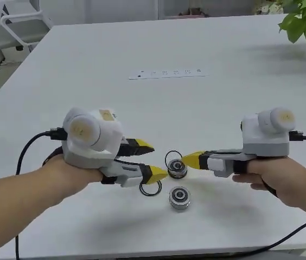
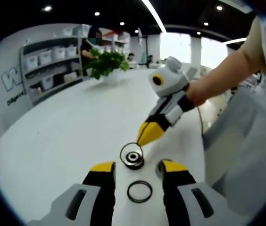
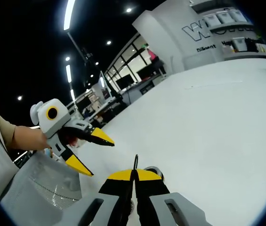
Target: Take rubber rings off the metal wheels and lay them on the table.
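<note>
Pulling a rubber ring (image 1: pixel 166 157) off the far metal wheel (image 1: pixel 177 169), the right gripper (image 1: pixel 188 159) pinches it with shut jaws. The left gripper (image 1: pixel 153 159) is open, near a loose ring (image 1: pixel 151 195) on the table (image 1: pixel 196 108). Next, I think, the pinched ring must lift clear.

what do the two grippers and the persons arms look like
The left gripper and right gripper match: chunky white-and-grey plastic bodies with rounded tops, and jaws that are black behind pointed yellow tips. A thin black cable runs from the back of each. The forearms are bare; the left gripper view shows a pale short sleeve on the upper arm.
</note>
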